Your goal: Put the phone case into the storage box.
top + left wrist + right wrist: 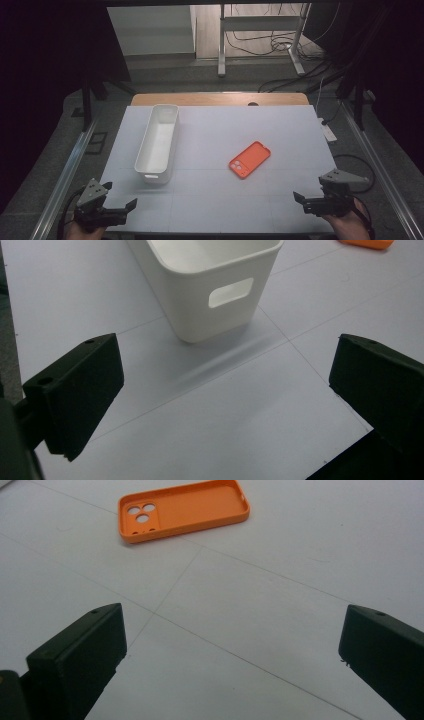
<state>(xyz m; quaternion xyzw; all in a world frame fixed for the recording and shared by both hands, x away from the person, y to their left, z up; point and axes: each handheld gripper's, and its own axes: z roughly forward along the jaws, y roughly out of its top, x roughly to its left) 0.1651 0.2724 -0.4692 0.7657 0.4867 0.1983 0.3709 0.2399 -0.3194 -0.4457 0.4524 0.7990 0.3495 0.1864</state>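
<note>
A long white plastic bin [157,142] stands empty on the left half of the white table top [215,200]. An orange phone case [249,160] lies inside-up right of the middle. My left gripper [120,195] is open at the near left corner. In the left gripper view its jaws [227,385] stand wide apart, with the bin's handle end [215,290] just ahead. My right gripper [311,189] is open at the near right corner. In the right gripper view it [232,645] faces the case [182,510] from a short way off, and nothing lies between the jaws.
A wooden strip [220,98] runs along the table's far edge. Metal rails [65,170] flank both sides. Beyond the table stand a metal frame [260,22] and loose cables [280,47] on the floor. A corner of the case [367,243] peeks in at the left gripper view's top.
</note>
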